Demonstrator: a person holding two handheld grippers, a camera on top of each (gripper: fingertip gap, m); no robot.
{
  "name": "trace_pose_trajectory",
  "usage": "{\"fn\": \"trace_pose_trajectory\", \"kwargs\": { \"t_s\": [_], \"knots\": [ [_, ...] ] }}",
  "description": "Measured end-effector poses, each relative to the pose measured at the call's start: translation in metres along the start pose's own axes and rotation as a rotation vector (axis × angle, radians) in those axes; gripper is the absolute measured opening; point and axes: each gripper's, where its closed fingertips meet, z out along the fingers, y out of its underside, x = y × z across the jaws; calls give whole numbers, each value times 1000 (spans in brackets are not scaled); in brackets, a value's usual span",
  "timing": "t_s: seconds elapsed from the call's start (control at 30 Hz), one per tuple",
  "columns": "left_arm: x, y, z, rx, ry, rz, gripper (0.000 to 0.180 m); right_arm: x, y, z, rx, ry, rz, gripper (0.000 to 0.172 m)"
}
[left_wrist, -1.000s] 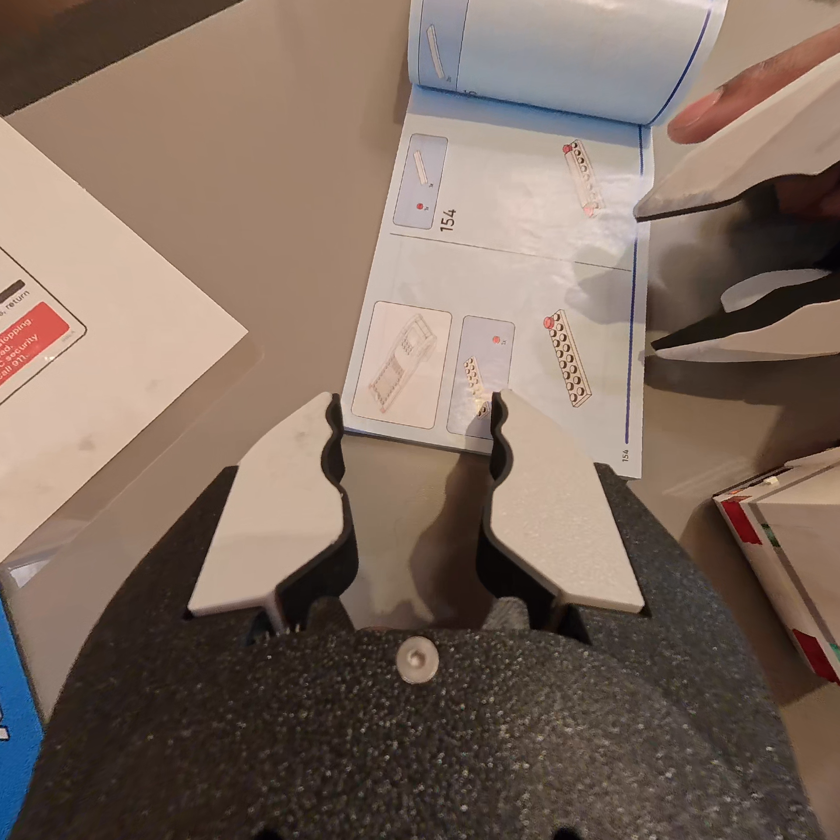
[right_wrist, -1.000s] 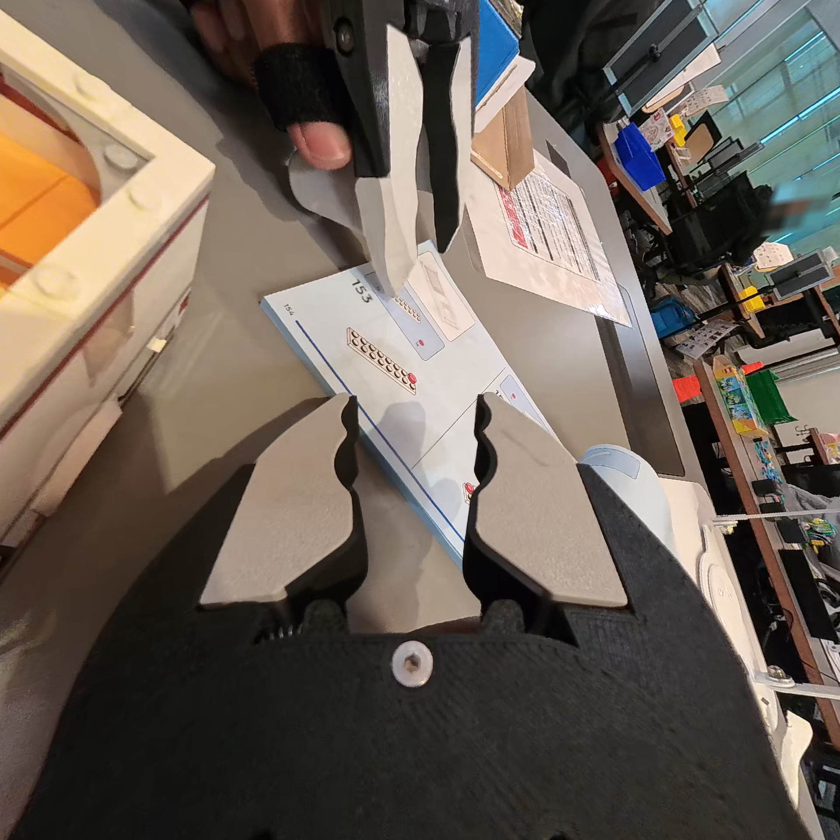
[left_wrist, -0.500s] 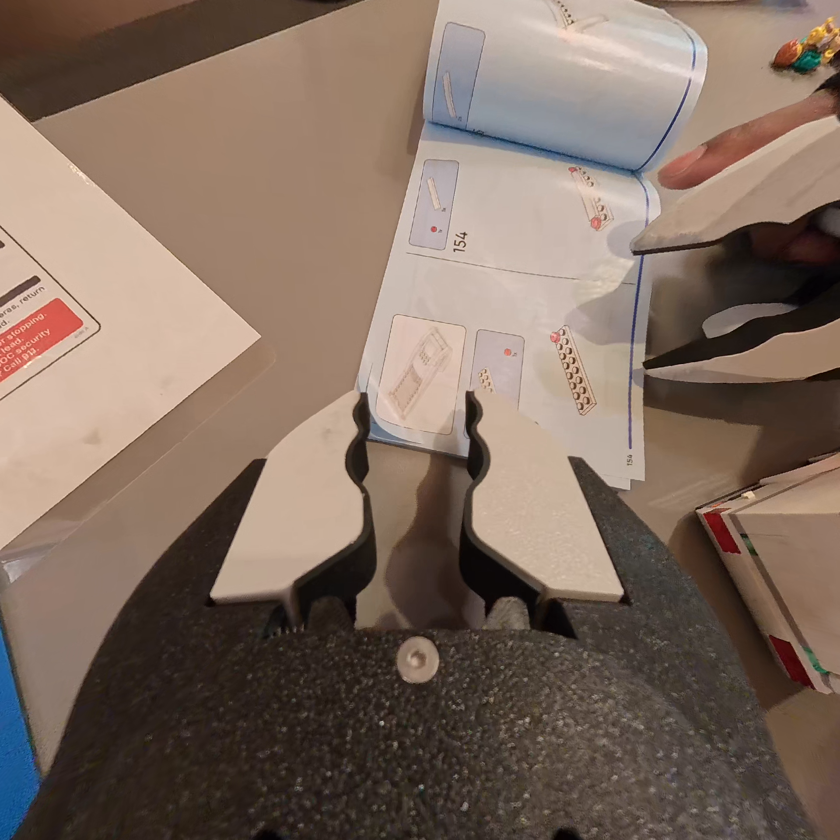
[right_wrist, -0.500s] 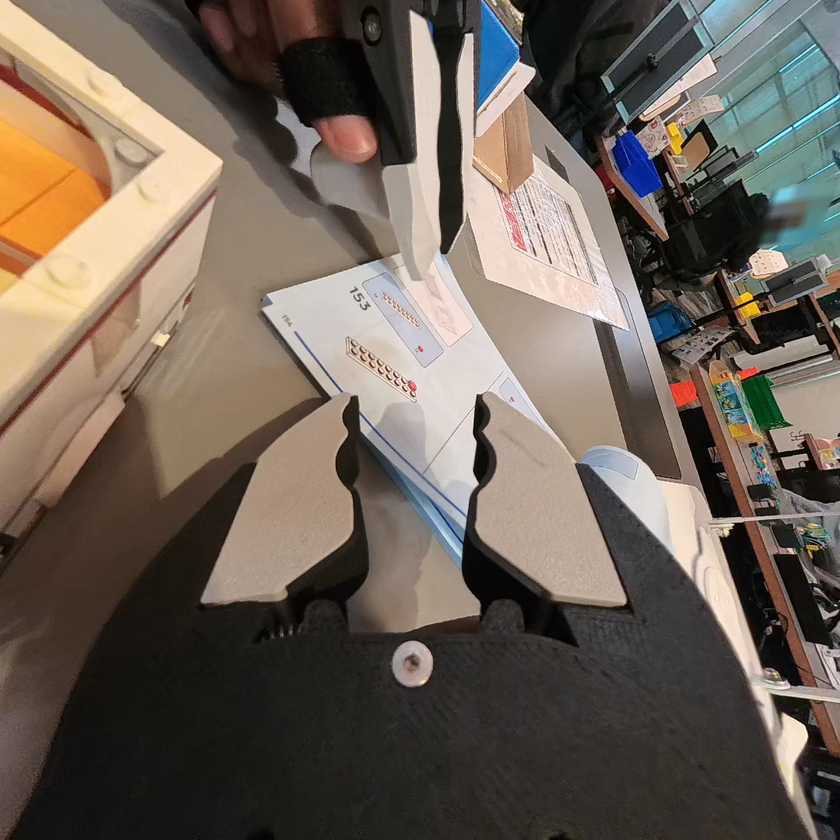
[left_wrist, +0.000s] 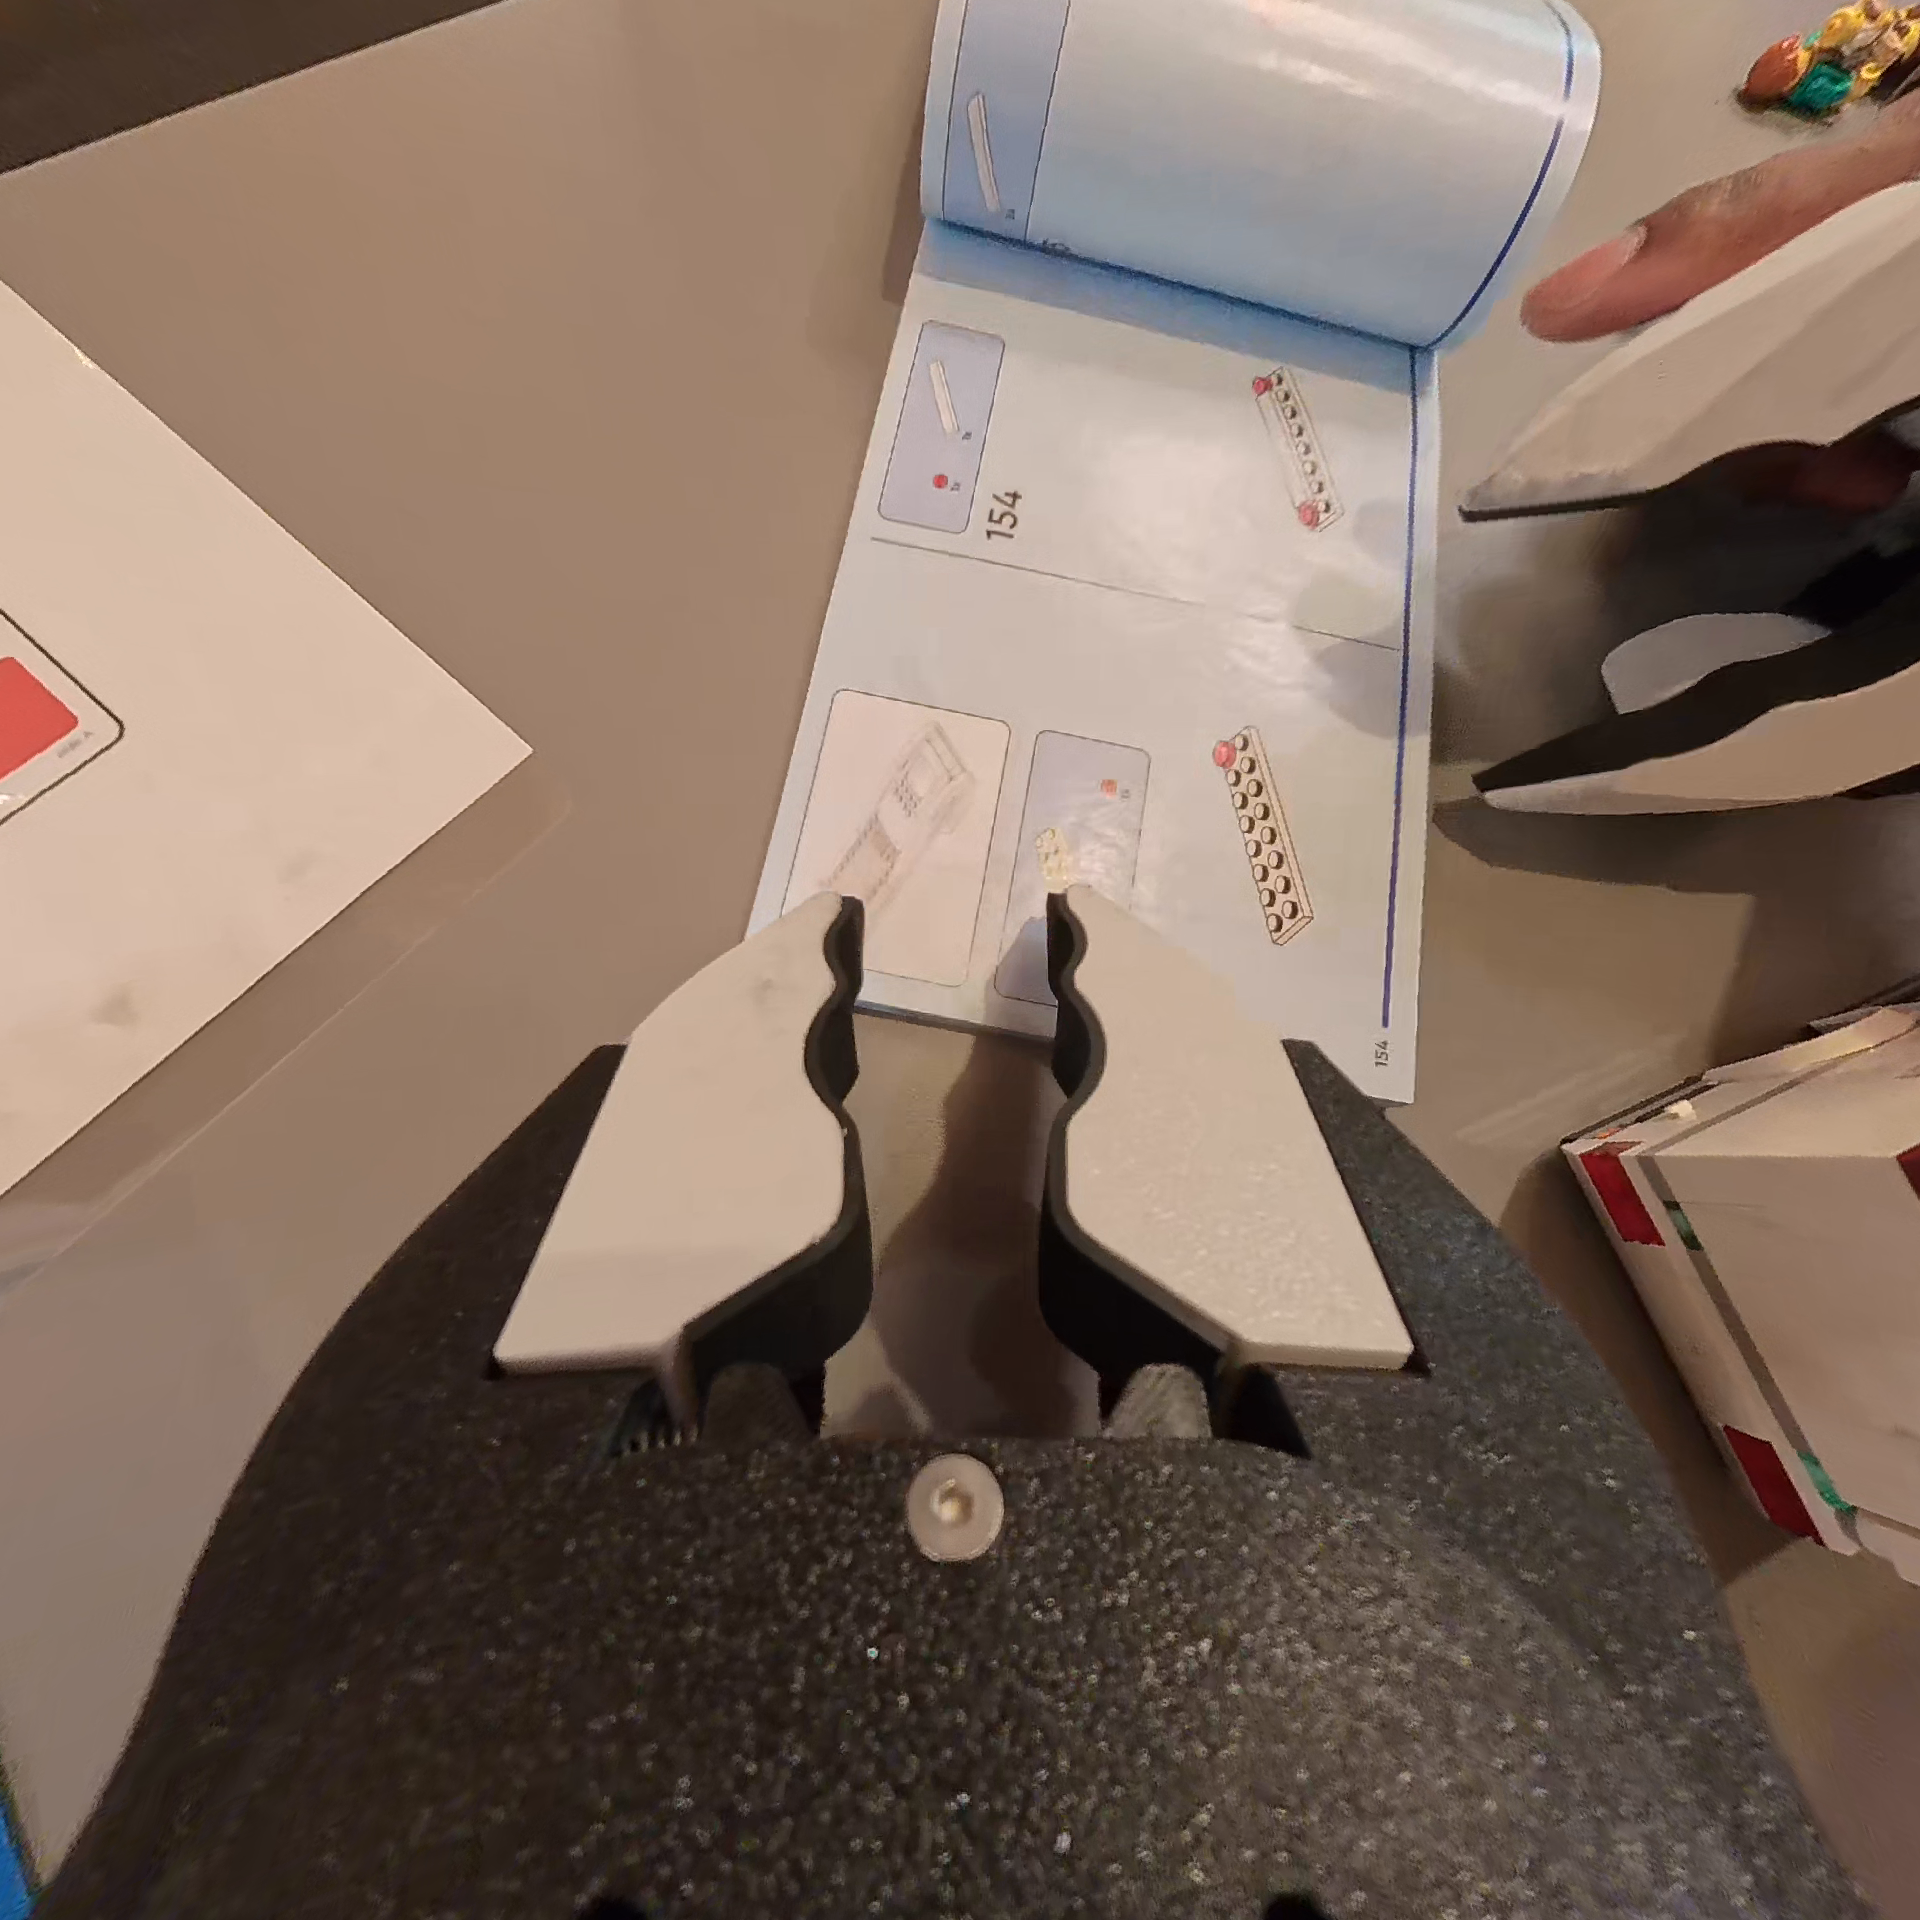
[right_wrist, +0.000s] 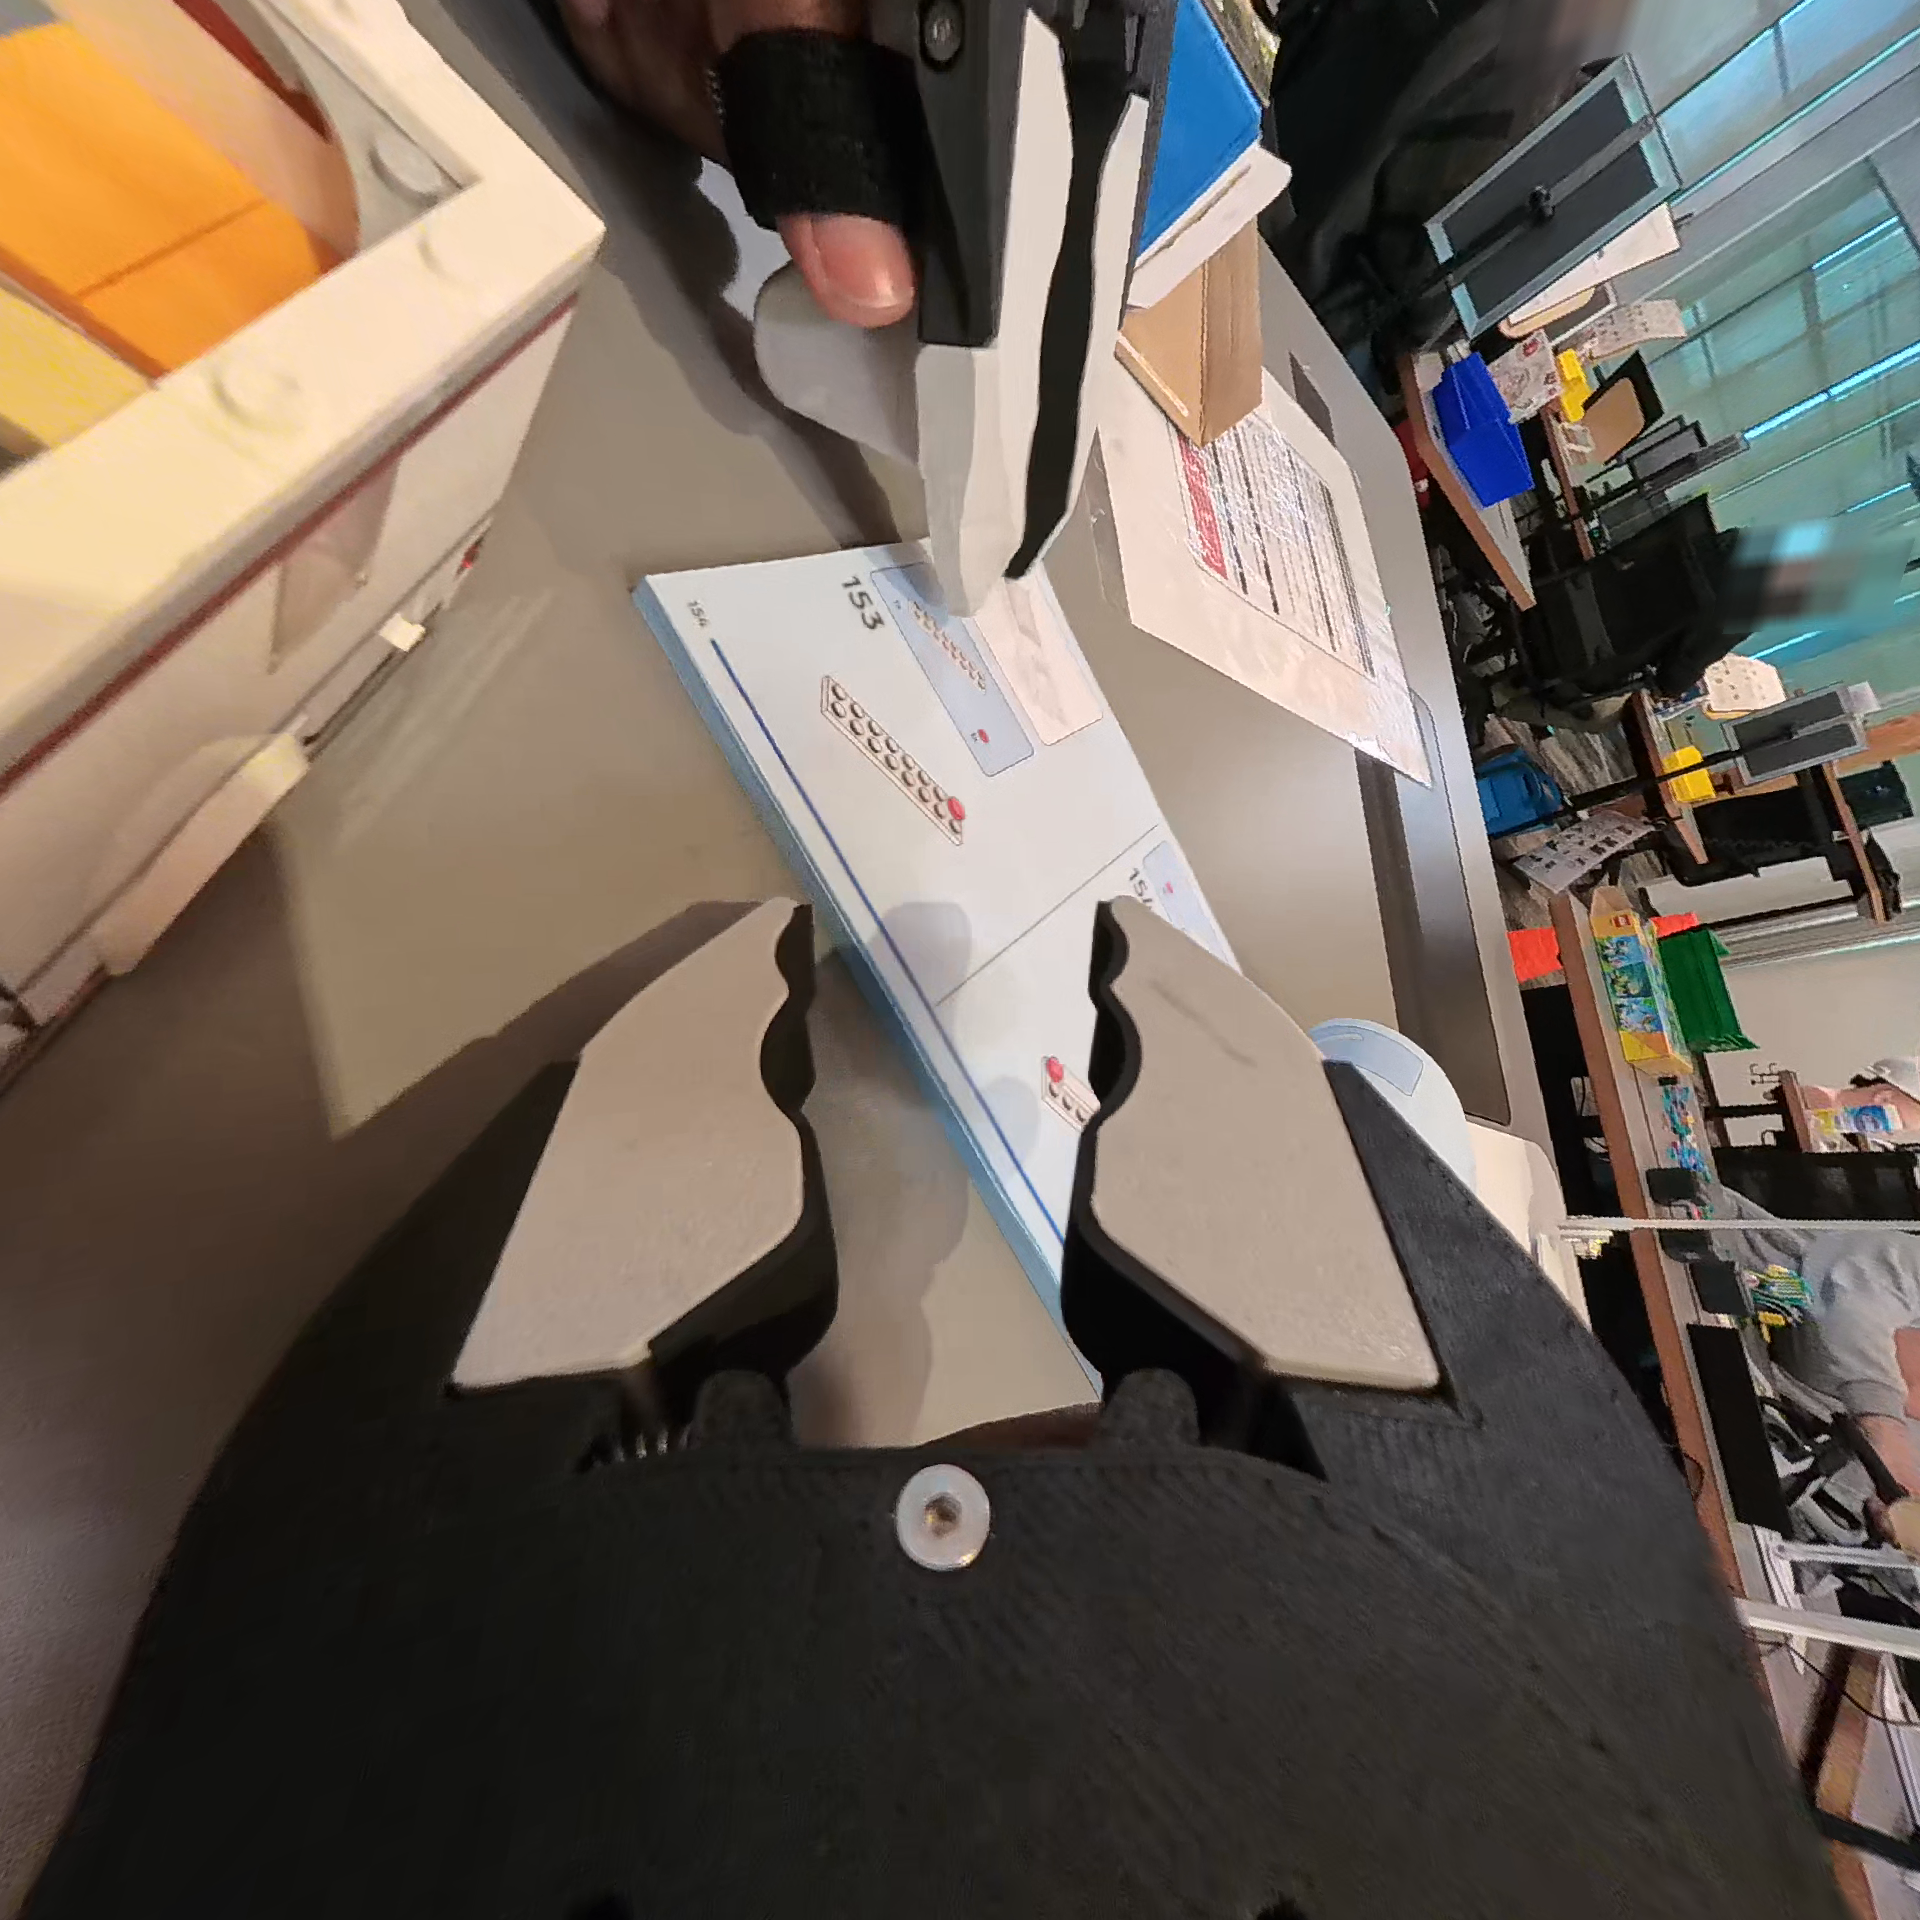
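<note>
A light-blue instruction booklet lies open on the grey-brown table, its turned pages curling up at the far end. My left gripper is open and empty, with its fingertips over the booklet's near edge. In the right wrist view it comes down from above, jaws close together, tips at the page's far corner. My right gripper is open and empty, straddling the long edge of the booklet. It also shows in the left wrist view, beside the booklet's right edge.
A white brick-built model with red stripes stands to the right of the booklet; its orange inside shows in the right wrist view. A laminated sheet lies to the left. A cardboard piece and a blue box lie beyond. My hands' fingertips stand some 10 cm from each other.
My left gripper's jaws have narrowed and its tips have moved forward over the booklet's near edge. The right gripper has stayed open in much the same place.
</note>
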Motion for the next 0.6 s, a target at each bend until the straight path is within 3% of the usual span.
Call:
{"fn": "trace_pose_trajectory", "kwargs": {
  "t_s": [0.17,0.4,0.6],
  "knots": [
    [-2,-1,0,4,-11,1,36,5,3,0,-10,18,10,51],
    [-17,3,-1,-20,-113,35,53,6,5,0,0,28,41,49],
    [-13,3,1,-24,-111,71,54,7,5,1,2,32,50,48]
  ]
}}
